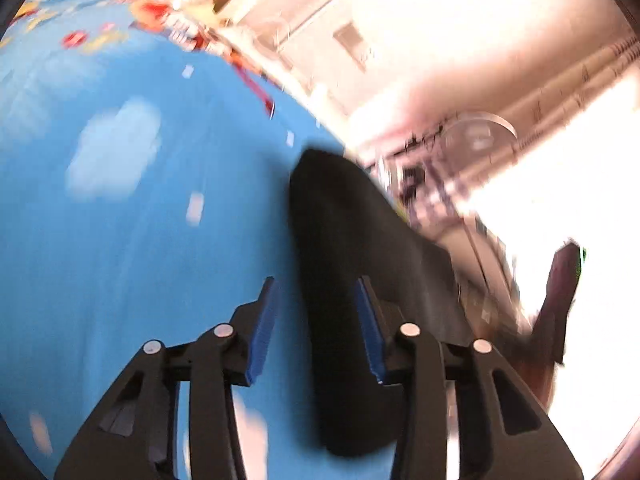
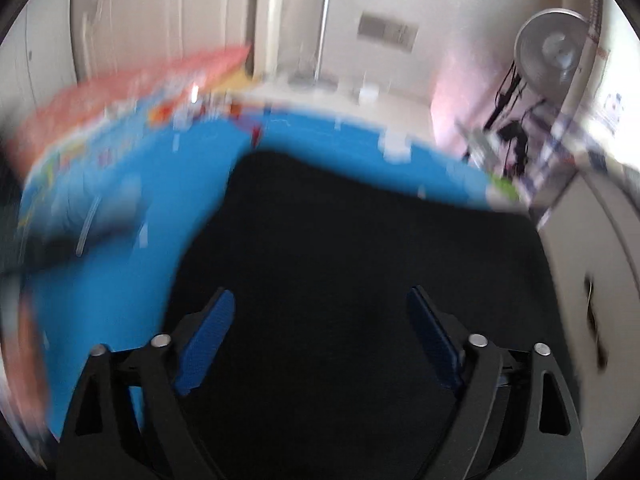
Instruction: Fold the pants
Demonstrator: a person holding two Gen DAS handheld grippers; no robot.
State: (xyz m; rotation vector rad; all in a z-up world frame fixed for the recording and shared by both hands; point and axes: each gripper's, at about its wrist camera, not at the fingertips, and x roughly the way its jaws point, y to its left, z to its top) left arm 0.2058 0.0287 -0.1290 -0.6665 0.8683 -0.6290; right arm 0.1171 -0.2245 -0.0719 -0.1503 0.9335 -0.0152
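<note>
Two grippers, each seen from its own wrist camera, with nothing held in either. Nearest the lens in the left wrist view, the left gripper [image 1: 316,320] has its blue-padded jaws parted to a moderate gap; a narrow end of the black pants [image 1: 340,264] lies in line with that gap, though blur leaves it unclear whether the pads touch the cloth or hover above it. In the right wrist view, the right gripper [image 2: 320,320] stands wide open over a broad black expanse of the same pants [image 2: 340,248], again without a visible grasp. The garment rests on a blue play mat [image 1: 132,240], near the mat's edge on the side toward the room. Beyond the mat lie a printed red and pink border [image 2: 132,84], pale cabinet doors [image 2: 160,20] and a standing fan [image 2: 552,52].

Step in hand, by judgement: positioning for a grasp, with no fold plainly begun. The next move calls for each gripper to descend onto an edge or corner of the cloth, close on it firmly, and lift both points together so that the fabric travels over itself evenly.
</note>
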